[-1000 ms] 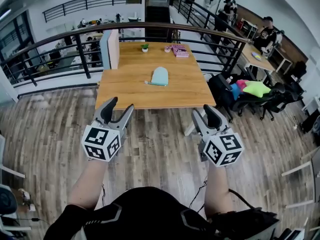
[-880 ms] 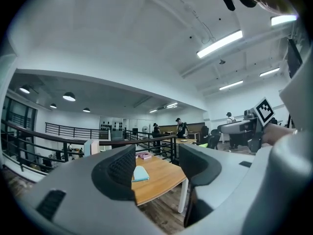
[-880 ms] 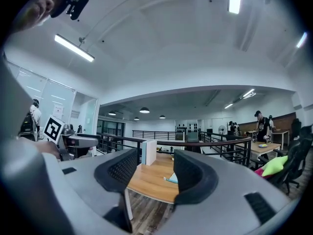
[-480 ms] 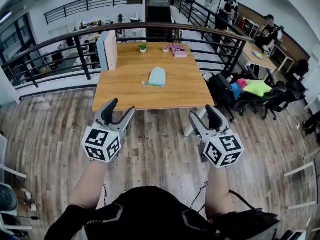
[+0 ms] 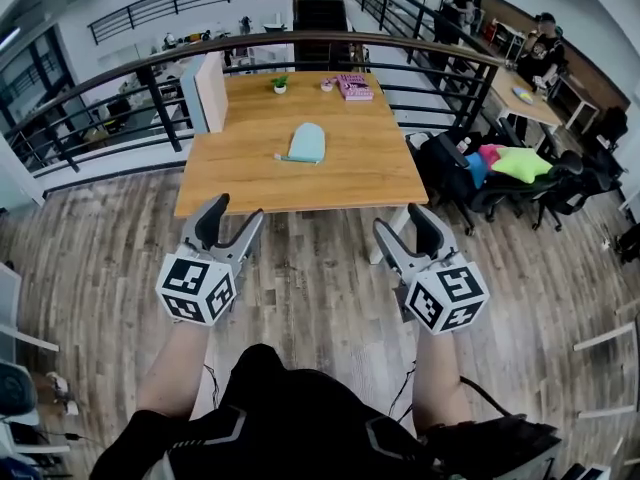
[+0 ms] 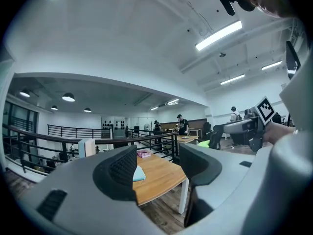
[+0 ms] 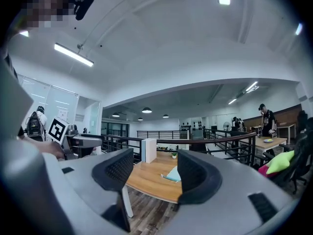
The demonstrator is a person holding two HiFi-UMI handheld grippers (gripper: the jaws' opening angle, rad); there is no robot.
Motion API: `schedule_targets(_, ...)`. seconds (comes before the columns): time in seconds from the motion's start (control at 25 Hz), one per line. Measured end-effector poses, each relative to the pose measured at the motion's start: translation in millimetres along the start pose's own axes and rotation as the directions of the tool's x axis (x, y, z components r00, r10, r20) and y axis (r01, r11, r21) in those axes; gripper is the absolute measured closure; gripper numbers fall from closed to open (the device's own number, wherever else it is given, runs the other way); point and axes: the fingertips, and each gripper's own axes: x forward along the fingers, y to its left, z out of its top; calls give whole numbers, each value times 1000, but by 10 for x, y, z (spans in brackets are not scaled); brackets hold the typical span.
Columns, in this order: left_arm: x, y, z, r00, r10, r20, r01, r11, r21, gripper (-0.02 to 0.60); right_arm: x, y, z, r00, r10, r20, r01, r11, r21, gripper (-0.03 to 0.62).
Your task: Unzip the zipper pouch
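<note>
A pale teal zipper pouch [image 5: 305, 142] lies flat near the middle of the wooden table [image 5: 250, 183], also showing as the pouch [image 6: 139, 174] and the pouch [image 7: 172, 175] in the gripper views. Both grippers hover over the floor short of the table's near edge, well apart from the pouch. My left gripper [image 5: 234, 215] is open and its jaws have just been opening, with nothing between them. My right gripper [image 5: 402, 224] is open too, its jaws also just opening, empty. Both point level at the table, the left gripper [image 6: 156, 165] and the right gripper [image 7: 155, 170].
On the table stand a white upright panel [image 5: 205, 90], a small potted plant [image 5: 279, 84] and a pink box [image 5: 355, 86]. A dark railing [image 5: 300, 43] runs behind it. Chairs with bright cushions [image 5: 510, 163] crowd the right side. People stand at the far right.
Both grippers have come forward toward the table, which now sits closer in the head view. Both sets of jaws stand wider, the right most visibly.
</note>
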Motion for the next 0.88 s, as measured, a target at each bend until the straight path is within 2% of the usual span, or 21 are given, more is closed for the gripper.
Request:
schedule_targets(0.32, 543, 316, -94, 999, -27, 20, 27, 1000, -12, 296, 506, -225, -52, 1000, -15, -22, 15, 1000, -17, 306)
schedule_targets(0.48, 901, 713, -75, 998, -25, 52, 27, 999, -25, 298, 964, -308, -48, 999, -15, -37, 14, 999, -28, 306)
schedule_targets(0.88, 1822, 1667, -23, 997, -75, 21, 75, 997, -1, 298, 2169, -468, 53, 996, -33, -79, 31, 999, -32, 306)
